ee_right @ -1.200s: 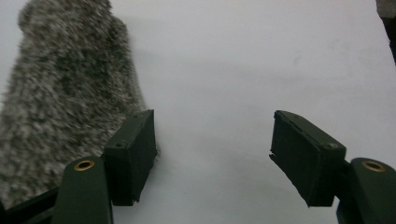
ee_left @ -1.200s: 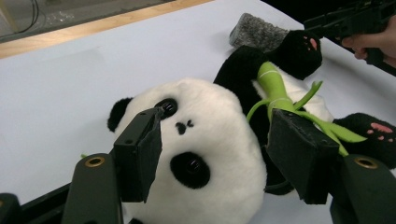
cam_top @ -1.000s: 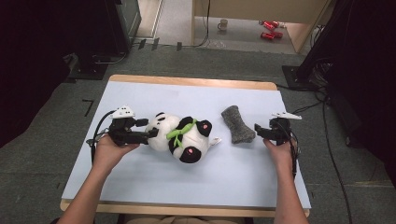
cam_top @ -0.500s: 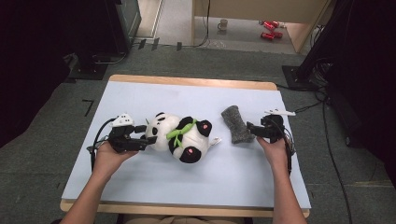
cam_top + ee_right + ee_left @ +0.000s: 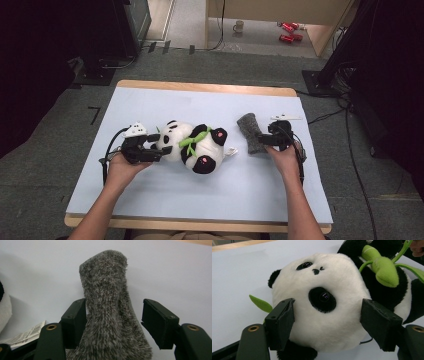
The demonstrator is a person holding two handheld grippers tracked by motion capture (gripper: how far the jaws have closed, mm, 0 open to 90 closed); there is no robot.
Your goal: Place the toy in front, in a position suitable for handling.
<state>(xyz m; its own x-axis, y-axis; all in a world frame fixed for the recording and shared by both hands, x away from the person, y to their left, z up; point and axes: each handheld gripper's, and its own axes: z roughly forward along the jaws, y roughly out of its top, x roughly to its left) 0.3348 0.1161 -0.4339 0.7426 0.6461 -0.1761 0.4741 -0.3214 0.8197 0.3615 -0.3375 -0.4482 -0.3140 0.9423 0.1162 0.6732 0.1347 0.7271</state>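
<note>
We are holding our left tongs [image 5: 161,148] spread around the panda toy's [image 5: 197,147] head, and our right tongs [image 5: 261,140] spread around the grey fuzzy sock [image 5: 250,132], both lying on the tabletop [image 5: 150,105] beyond.

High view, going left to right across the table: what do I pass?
Left tool → panda plush → white tag → grey fuzzy sock → right tool, at the sock's right side.

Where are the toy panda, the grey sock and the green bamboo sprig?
toy panda [image 5: 322,297], left gripper view, eye patch on the head.
grey sock [image 5: 107,302], right gripper view, fuzzy middle.
green bamboo sprig [image 5: 384,271], left gripper view, thick stalk.
</note>
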